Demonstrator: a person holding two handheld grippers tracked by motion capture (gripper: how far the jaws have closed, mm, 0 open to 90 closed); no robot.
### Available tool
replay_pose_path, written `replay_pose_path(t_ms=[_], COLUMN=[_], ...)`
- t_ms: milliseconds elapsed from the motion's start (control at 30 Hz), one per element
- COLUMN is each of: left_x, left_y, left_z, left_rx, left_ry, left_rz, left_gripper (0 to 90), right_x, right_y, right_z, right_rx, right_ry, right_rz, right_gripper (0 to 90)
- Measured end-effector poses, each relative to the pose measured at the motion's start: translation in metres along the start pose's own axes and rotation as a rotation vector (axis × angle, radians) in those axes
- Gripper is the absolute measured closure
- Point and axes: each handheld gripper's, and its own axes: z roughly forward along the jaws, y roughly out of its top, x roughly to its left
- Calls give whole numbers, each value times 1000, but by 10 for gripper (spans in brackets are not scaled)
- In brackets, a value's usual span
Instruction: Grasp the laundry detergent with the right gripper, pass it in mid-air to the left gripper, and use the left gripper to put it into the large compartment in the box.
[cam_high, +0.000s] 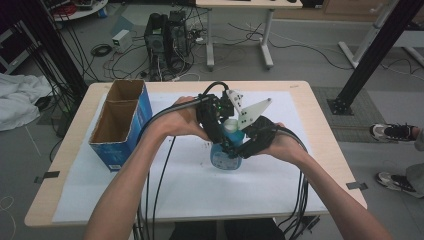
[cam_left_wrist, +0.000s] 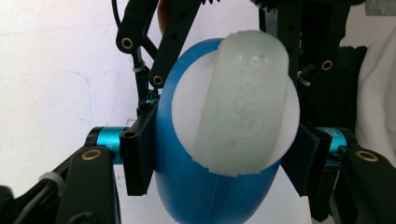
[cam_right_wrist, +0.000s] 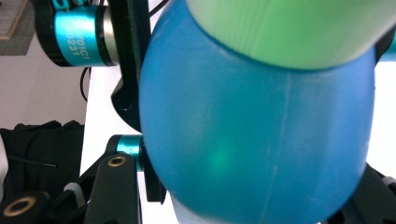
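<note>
A blue bottle (cam_high: 225, 157) with a pale cap (cam_high: 231, 125) stands at the middle of the white-covered table (cam_high: 280, 190). My left gripper (cam_high: 222, 137) comes from above and to the left, shut on the bottle's upper part just under the cap. In the left gripper view the cap (cam_left_wrist: 238, 102) faces the camera and the black jaws of the left gripper (cam_left_wrist: 222, 161) press on both sides of the blue body (cam_left_wrist: 205, 196). My right gripper (cam_high: 240, 150) reaches in from the right, shut on the bottle's body. The blue body (cam_right_wrist: 252, 130) sits between the right gripper (cam_right_wrist: 261, 186) jaws.
An open blue cardboard box (cam_high: 120, 125) with two compartments stands at the table's left. Cables (cam_high: 155, 180) trail from both grippers over the table's near edge. Beyond the far edge are computer towers (cam_high: 167, 37) and loose wires on the floor.
</note>
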Motion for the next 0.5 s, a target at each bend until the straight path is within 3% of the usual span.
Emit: replay_pose_path(t_ms=[367,500], left_x=[0,0], left_y=[0,0], left_z=[0,0], left_rx=[-1,7], left_ry=[-3,-2], left_rz=[3,2], left_gripper=[367,367], right_x=[-3,-2], right_y=[-1,0], right_z=[0,1], right_rx=[4,-3], right_ry=[2,8], right_rz=[-43,-25], right_gripper=[442,440])
